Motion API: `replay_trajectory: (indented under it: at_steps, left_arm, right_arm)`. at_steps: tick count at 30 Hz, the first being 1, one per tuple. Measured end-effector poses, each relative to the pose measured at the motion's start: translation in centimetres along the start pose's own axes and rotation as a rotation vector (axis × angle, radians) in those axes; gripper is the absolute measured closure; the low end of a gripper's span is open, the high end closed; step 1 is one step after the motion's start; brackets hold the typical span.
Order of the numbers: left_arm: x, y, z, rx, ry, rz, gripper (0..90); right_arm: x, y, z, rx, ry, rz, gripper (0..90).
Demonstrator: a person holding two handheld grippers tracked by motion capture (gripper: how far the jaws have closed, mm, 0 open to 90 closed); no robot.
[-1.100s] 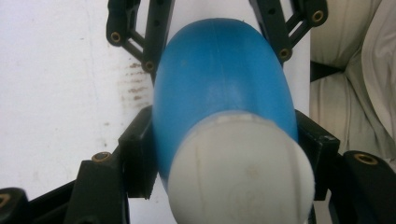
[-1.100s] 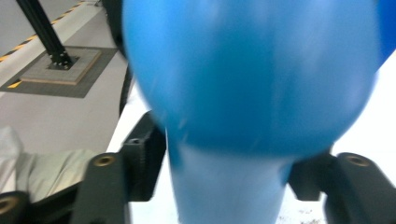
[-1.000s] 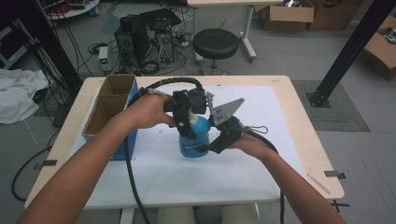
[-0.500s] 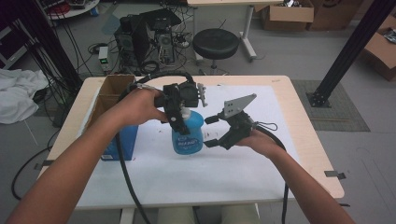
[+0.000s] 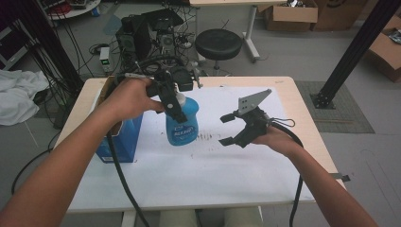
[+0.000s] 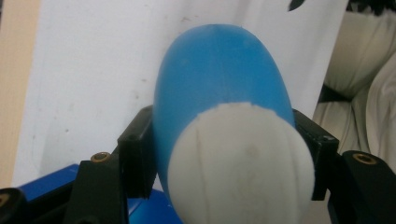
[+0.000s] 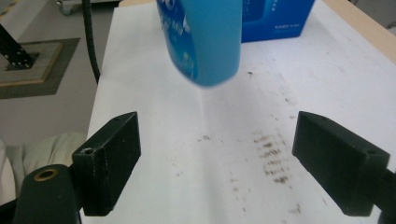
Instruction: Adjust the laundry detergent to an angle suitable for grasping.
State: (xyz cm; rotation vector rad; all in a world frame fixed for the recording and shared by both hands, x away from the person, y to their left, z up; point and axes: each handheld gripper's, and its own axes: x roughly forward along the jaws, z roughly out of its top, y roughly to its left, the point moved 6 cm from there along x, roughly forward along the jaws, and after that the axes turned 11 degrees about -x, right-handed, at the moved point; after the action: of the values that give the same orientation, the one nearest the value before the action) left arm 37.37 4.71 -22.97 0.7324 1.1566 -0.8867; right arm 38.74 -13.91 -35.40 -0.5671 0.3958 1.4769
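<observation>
A blue bottle (image 5: 182,126) with a white cap (image 6: 240,163) hangs tilted just above the white sheet (image 5: 198,165). My left gripper (image 5: 174,106) is shut on its top end, and in the left gripper view the black jaws press on both sides below the cap. From my right gripper view the bottle's lower end (image 7: 205,37) floats clear of the paper. My right gripper (image 5: 225,129) stands to the right of the bottle, apart from it. Its jaws have just been opening, and they stand open (image 7: 215,158) with nothing between them.
An open blue box (image 5: 118,139) stands at the table's left, close behind the left hand. Dark smudges (image 5: 208,137) mark the sheet under the bottle. The wooden table edge (image 5: 302,109) runs along the right. A black stool (image 5: 218,45) and cables lie beyond the table.
My right gripper let go of the bottle, opened wide and drew back to the right. My left gripper lifted the bottle up and slightly left, off the sheet.
</observation>
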Motion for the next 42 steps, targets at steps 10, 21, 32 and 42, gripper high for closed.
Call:
replay_trajectory:
  at_steps: [10, 21, 32, 42]
  left_arm:
    - [-2.6, 2.8, -0.3, -0.276, 0.009, 0.073, 37.6]
    - [-5.6, 4.8, -0.5, -0.48, 0.008, 0.128, 37.6]
    - [-8.8, 6.8, -1.7, -0.711, -0.039, 0.203, 37.7]
    - [-10.5, 8.3, -3.9, -0.859, -0.044, 0.244, 37.7]
  right_arm:
    - [-3.3, -0.1, -1.1, 0.001, 0.088, -0.035, 15.2]
    - [-5.4, 0.4, -1.0, -0.018, 0.114, -0.048, 15.3]
    - [-7.1, 0.8, -1.7, -0.035, 0.167, -0.053, 15.3]
    - [-8.6, 0.6, -2.8, -0.044, 0.29, -0.056, 15.4]
